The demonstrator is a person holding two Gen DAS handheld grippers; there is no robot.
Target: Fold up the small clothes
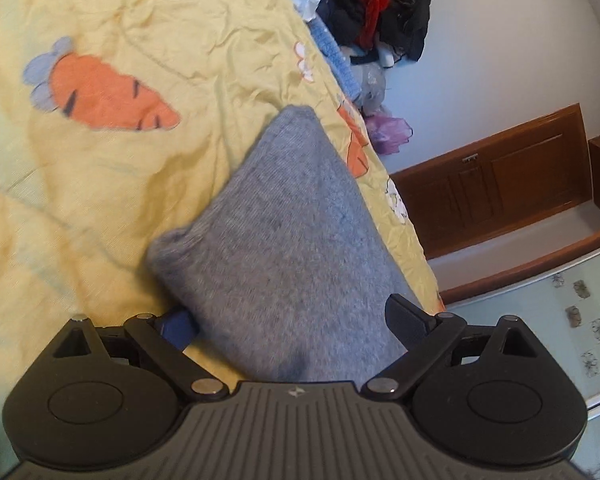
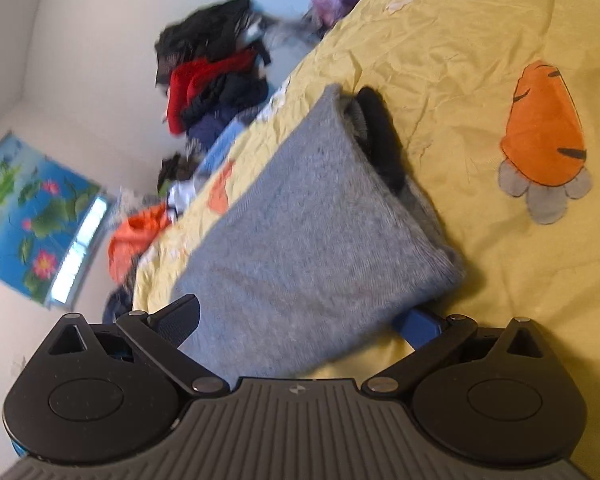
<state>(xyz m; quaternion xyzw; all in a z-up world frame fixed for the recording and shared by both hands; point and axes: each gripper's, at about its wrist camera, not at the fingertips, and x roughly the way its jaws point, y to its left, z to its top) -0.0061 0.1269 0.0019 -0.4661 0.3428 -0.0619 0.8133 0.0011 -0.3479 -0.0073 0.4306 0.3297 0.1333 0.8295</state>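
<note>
Yellow carrot-print bedsheet (image 1: 120, 184) under it, your left hand-held gripper (image 1: 296, 326) and right hand-held gripper (image 2: 304, 320) both gape around the grey knit (image 1: 284, 240) — clamp evenly before folding.

fuzzy grey knit garment (image 1: 296, 236), crinkled matt yellow cotton sheet (image 1: 148, 20)

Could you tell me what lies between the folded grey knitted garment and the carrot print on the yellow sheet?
Bare yellow sheet, wrinkled, separates the folded grey knitted garment from the orange carrot print; both wrist views show this.
</note>
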